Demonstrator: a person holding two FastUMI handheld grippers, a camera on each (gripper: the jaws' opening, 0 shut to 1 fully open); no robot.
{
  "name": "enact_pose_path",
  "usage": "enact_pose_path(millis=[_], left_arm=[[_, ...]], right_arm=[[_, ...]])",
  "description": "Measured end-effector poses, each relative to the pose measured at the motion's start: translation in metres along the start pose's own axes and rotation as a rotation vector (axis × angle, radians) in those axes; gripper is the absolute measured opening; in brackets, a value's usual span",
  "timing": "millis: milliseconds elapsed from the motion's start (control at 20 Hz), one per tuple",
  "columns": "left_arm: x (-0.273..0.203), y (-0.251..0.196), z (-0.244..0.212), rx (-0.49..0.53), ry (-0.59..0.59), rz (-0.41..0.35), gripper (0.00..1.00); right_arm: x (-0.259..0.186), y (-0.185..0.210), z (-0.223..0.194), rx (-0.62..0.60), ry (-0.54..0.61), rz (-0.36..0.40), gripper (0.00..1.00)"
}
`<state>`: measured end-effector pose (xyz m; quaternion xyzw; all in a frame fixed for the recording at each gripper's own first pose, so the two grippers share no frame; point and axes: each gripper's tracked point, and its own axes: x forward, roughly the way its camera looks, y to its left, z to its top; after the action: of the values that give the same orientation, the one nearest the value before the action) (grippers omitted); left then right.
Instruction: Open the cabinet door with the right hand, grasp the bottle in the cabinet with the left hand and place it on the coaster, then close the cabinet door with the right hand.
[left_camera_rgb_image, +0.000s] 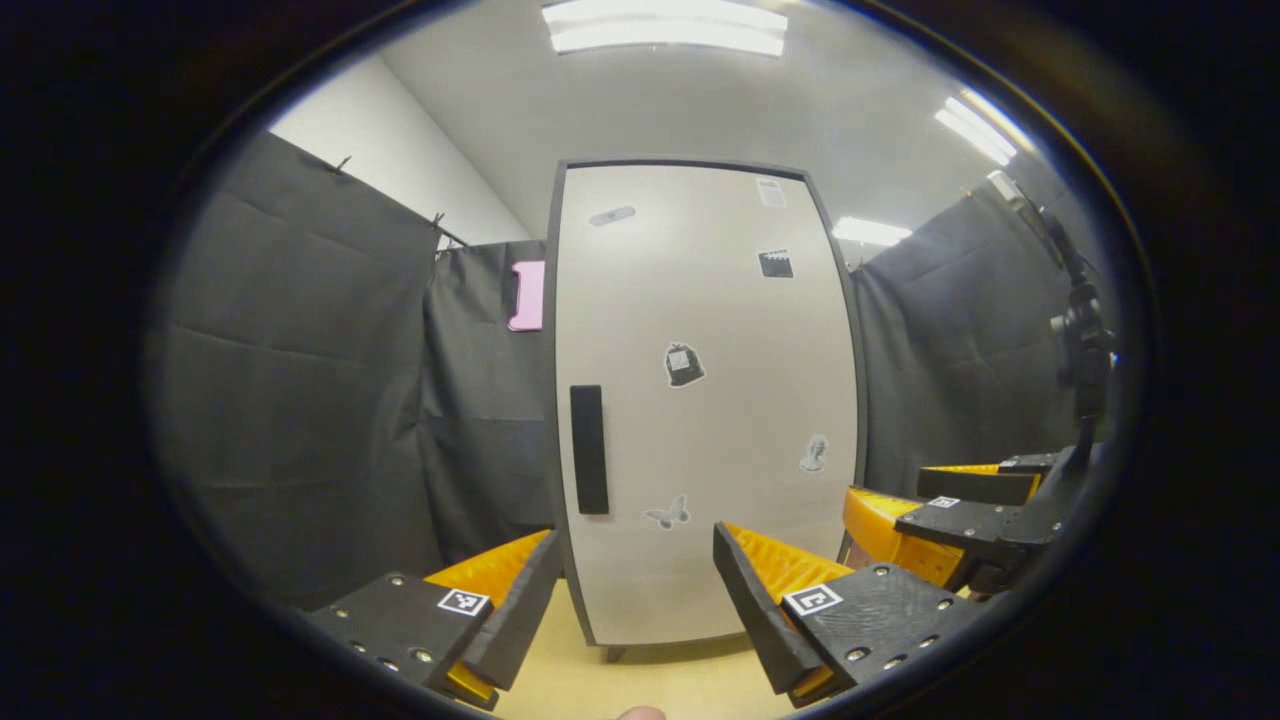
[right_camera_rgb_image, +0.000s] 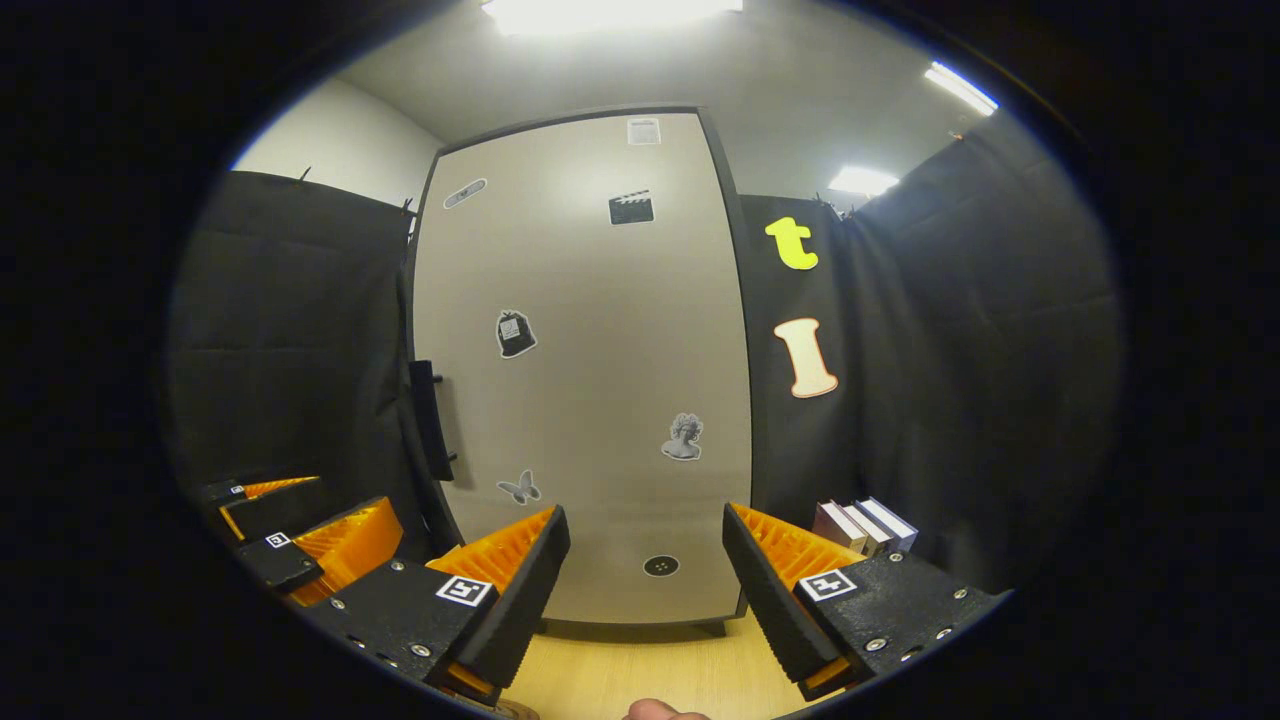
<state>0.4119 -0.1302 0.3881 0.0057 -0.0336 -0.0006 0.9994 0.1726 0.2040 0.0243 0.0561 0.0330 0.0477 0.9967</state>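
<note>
At the bottom of the left gripper view, the left gripper (left_camera_rgb_image: 632, 600) points straight ahead with its two orange-and-black fingers (left_camera_rgb_image: 520, 600) spread wide apart, holding nothing. Through the gap between them shows the pale wooden bench (left_camera_rgb_image: 660, 680), and a bit of a fingertip (left_camera_rgb_image: 640, 713) peeks in at 6 o'clock. Straight ahead at 12 o'clock stands the cabinet door (left_camera_rgb_image: 700, 400), shut, light grey with a dark rim, resting on the bench just beyond the fingers. Its black handle (left_camera_rgb_image: 589, 450) is an upright bar near the door's left edge, at about 11 o'clock from the gripper. Small stickers (left_camera_rgb_image: 683, 364) are scattered over the door. The bottle is behind the shut door and cannot be seen. Out at 3 o'clock, low at the edge, sits the right gripper (left_camera_rgb_image: 940, 505), its fingers apart.

In the right gripper view, the right gripper (right_camera_rgb_image: 645, 590) likewise has its fingers (right_camera_rgb_image: 775, 590) well apart and empty, aimed at the lower part of the same door (right_camera_rgb_image: 580, 400), not touching it. The handle (right_camera_rgb_image: 430, 420) stands out from the door's left edge, at 10 o'clock from this gripper. A small dark round mark (right_camera_rgb_image: 661, 566) sits low on the door, between the fingertips. At 9 o'clock, low and off to the side, the left gripper (right_camera_rgb_image: 300, 530) shows. At 2 o'clock, beside the cabinet's right side, a few books (right_camera_rgb_image: 865, 525) stand in a row against the black cloth (right_camera_rgb_image: 980, 380).
</note>
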Motion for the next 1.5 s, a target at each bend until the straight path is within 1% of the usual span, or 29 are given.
enact_pose_path(millis=[50, 100, 150, 200, 250, 300, 450, 500, 550, 750, 850, 900, 1100, 1150, 1200, 1250, 1300, 1350, 1450, 1500], left_arm=[[0.0, 0.0, 0.0, -0.003, 0.002, -0.001, 0.9], [0.0, 0.0, 0.0, -0.006, 0.004, -0.002, 0.9], [0.0, 0.0, 0.0, -0.007, 0.004, -0.004, 0.9], [-0.001, 0.0, 0.001, -0.007, 0.002, -0.006, 0.91], [-0.001, 0.0, 0.001, -0.007, 0.0, -0.007, 0.89], [0.0, -0.001, 0.001, -0.007, -0.001, -0.008, 0.9], [-0.001, -0.001, 0.001, -0.011, -0.003, -0.01, 0.91], [0.0, -0.001, 0.001, -0.011, -0.003, -0.01, 0.89], [0.0, -0.001, 0.001, -0.009, -0.003, -0.01, 0.91], [-0.001, -0.002, 0.001, -0.01, 0.0, -0.014, 0.9], [0.0, -0.002, 0.001, -0.008, -0.002, -0.016, 0.91], [0.0, -0.002, 0.001, -0.003, -0.002, -0.018, 0.89], [0.0, -0.003, -0.001, -0.023, 0.012, -0.026, 0.9], [-0.001, -0.002, 0.0, -0.02, 0.008, -0.026, 0.89], [-0.001, -0.002, 0.001, -0.018, 0.001, -0.025, 0.91], [-0.001, -0.003, 0.001, -0.016, -0.003, -0.026, 0.91], [0.0, -0.003, 0.001, -0.015, -0.004, -0.027, 0.89], [-0.001, -0.002, 0.001, -0.012, -0.007, -0.022, 0.91], [-0.001, -0.002, 0.002, -0.015, -0.015, -0.009, 0.91], [-0.001, -0.002, 0.003, -0.019, -0.02, -0.004, 0.89]], right_arm=[[0.0, 0.0, 0.0, -0.001, 0.002, -0.002, 0.95], [-0.001, 0.001, -0.001, -0.001, 0.004, -0.001, 0.92], [-0.001, 0.001, -0.001, -0.002, 0.006, -0.002, 0.95], [-0.001, 0.001, -0.001, -0.004, 0.006, -0.001, 0.95], [0.0, 0.001, -0.001, -0.004, 0.005, -0.001, 0.92], [-0.001, 0.001, -0.001, -0.004, 0.003, -0.003, 0.95], [-0.001, 0.0, -0.002, -0.004, 0.004, -0.004, 0.95], [-0.001, 0.0, -0.002, -0.003, 0.006, -0.004, 0.96], [-0.001, 0.001, -0.003, -0.003, 0.008, -0.004, 0.95], [0.0, 0.001, -0.006, 0.0, 0.018, -0.004, 0.95], [0.0, 0.0, -0.003, 0.005, 0.01, -0.005, 0.95], [-0.001, 0.0, -0.002, 0.011, 0.006, -0.006, 0.95], [-0.001, -0.009, 0.005, 0.043, -0.012, -0.018, 0.95], [0.002, -0.011, 0.004, 0.043, -0.009, -0.019, 0.95], [0.005, -0.012, 0.004, 0.039, -0.003, -0.016, 0.95], [0.007, -0.012, 0.002, 0.03, 0.001, -0.016, 0.95], [0.009, -0.013, 0.002, 0.021, 0.005, -0.02, 0.95], [0.009, -0.014, 0.001, 0.019, 0.005, -0.022, 0.95], [0.01, -0.01, 0.003, 0.025, 0.004, -0.015, 0.95], [0.011, -0.009, 0.004, 0.023, 0.002, -0.009, 0.95]])
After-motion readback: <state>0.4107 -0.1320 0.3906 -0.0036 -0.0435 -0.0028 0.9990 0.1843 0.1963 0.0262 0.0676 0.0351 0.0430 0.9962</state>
